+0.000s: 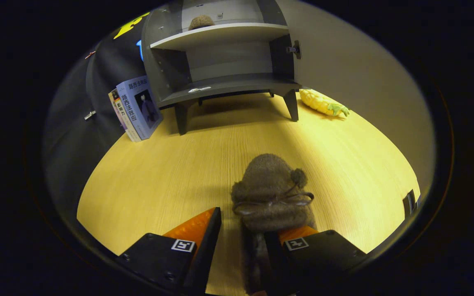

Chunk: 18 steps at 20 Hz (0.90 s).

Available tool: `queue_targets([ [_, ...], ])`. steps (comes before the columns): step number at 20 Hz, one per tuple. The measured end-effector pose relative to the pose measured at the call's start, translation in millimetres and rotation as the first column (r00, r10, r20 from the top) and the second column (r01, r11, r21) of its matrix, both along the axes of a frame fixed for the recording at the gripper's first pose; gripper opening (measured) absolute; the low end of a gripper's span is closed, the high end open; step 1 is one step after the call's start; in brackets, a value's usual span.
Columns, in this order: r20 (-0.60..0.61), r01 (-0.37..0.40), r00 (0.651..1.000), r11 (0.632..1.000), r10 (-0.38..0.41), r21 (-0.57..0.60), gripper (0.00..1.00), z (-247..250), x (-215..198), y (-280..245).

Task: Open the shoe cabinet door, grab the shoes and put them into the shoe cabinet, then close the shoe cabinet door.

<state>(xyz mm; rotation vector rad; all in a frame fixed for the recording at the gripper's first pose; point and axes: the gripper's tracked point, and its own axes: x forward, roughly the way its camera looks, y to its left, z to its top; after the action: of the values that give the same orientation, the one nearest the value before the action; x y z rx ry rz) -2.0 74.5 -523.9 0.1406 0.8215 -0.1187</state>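
Nearest of all, the claw (pixel 239 242) stands spread, its two fingers apart over the tabletop (pixel 159 176), and a brown fuzzy shoe (pixel 270 193) with a small bow and pom-poms sits by the right finger: the shoe's heel end runs down along the inner face of that finger, while a clear gap of bare wood lies between the shoe and the left finger, so the claw is not pinching it. Whether the right finger actually touches the shoe cannot be told. Beneath everything spreads the pale, yellow-lit wood-grain tabletop, its grain running across ahead of the claw and a bright pool of light falling on the stretch beyond the shoe. Far ahead of the claw stands the dark shoe cabinet (pixel 220 82) on short legs, its door (pixel 344 70) swung wide open to the right, a pale broad panel with a hinge at its inner edge. Inside, a light shelf divides the cabinet, and a second brown shoe (pixel 201 21) rests on the upper shelf. Left of the cabinet, leaning against the dark booth wall, are a few books (pixel 136 109). Right of the cabinet's legs, at the foot of the open door, lies a yellow toy pineapple (pixel 323 103) with green leaves.
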Motion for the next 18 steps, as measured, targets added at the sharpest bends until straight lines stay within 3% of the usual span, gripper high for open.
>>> queue_targets([
  [1,0.004,0.016,1.0,0.999,-0.016,-0.044,0.62,0,3,-7],
  [3,0.023,0.024,0.999,0.999,-0.023,-0.042,0.22,-2,7,-8],
  [4,0.031,0.015,0.999,1.0,-0.015,-0.019,0.21,-1,5,-5],
  [6,0.033,-0.004,0.999,1.0,0.004,-0.011,0.08,4,8,-8],
  [10,0.057,-0.032,0.998,0.999,0.033,-0.007,0.08,48,12,-12],
  [13,0.085,-0.062,0.994,0.998,0.064,-0.023,0.08,110,25,-13],
  [18,0.115,-0.047,0.992,0.998,0.043,0.039,0.08,229,67,-17],
])
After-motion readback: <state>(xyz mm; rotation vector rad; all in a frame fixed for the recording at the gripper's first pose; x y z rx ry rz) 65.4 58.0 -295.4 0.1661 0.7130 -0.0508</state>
